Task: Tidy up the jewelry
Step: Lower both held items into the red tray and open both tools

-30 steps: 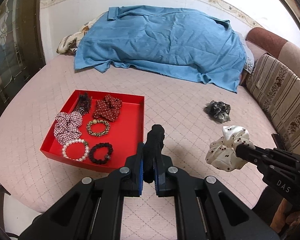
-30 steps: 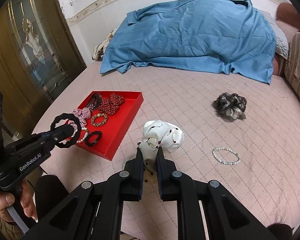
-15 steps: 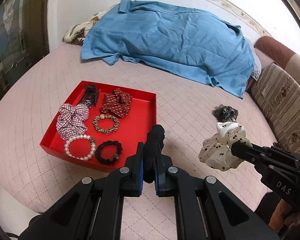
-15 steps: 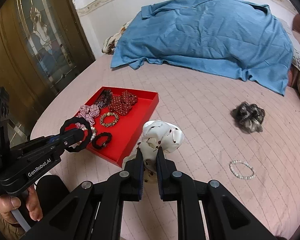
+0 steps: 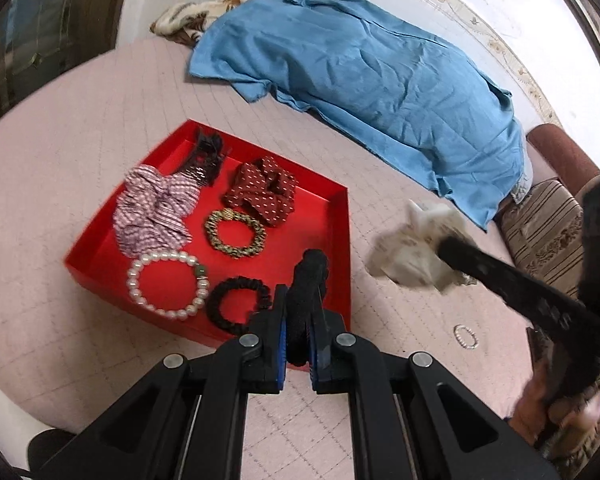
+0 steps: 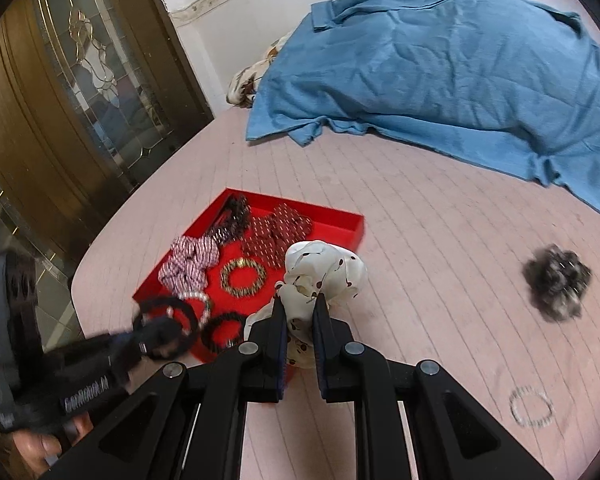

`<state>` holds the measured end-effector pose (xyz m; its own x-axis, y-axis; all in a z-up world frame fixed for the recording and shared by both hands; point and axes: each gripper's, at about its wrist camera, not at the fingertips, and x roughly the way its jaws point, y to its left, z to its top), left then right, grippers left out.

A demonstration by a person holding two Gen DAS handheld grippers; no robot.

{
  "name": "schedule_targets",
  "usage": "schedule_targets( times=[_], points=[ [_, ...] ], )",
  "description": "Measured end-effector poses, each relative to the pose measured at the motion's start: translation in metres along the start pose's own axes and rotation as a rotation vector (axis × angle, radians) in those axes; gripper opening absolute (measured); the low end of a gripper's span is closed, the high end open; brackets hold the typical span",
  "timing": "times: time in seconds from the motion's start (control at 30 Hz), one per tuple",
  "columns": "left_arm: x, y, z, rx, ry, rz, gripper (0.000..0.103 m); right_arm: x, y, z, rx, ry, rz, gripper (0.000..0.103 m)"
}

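A red tray (image 5: 342,216) (image 6: 356,225) lies on the pink bed and holds a checked scrunchie (image 5: 156,208), a red dotted scrunchie (image 5: 260,192), a gold bracelet (image 5: 236,233), a pearl bracelet (image 5: 166,284), a black hair tie (image 5: 236,308) and a dark clip (image 5: 206,156). My left gripper (image 5: 298,336) is shut on a black hair tie (image 5: 310,280) above the tray's near right corner. My right gripper (image 6: 298,320) is shut on a white dotted scrunchie (image 6: 328,272) (image 5: 416,248) held just right of the tray.
A grey scrunchie (image 6: 556,280) and a small pearl bracelet (image 6: 530,406) (image 5: 466,336) lie loose on the bed to the right. A blue sheet (image 5: 380,72) covers the far side. A striped sofa cushion (image 5: 548,232) is at right, a glass door (image 6: 80,92) at left.
Both grippers have moved left and forward toward the tray with their items. The left gripper now hangs over the tray's near right corner and the white scrunchie is close to its right wall.
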<state>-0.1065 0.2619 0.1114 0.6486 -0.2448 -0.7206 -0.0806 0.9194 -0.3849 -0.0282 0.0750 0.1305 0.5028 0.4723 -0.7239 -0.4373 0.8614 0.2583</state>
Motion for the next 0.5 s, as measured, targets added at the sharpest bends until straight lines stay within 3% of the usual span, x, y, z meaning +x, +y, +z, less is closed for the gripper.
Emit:
schedule_targets(
  times=[0.23, 0.5],
  points=[
    [0.031, 0.000, 0.004, -0.012, 0.045, -0.015, 0.008, 0.059, 0.001, 0.028, -0.011, 0.044, 0.023, 0.014],
    [0.055, 0.000, -0.001, -0.007, 0.097, 0.003, 0.008, 0.115, -0.001, 0.032, -0.026, 0.122, 0.020, 0.014]
  ],
)
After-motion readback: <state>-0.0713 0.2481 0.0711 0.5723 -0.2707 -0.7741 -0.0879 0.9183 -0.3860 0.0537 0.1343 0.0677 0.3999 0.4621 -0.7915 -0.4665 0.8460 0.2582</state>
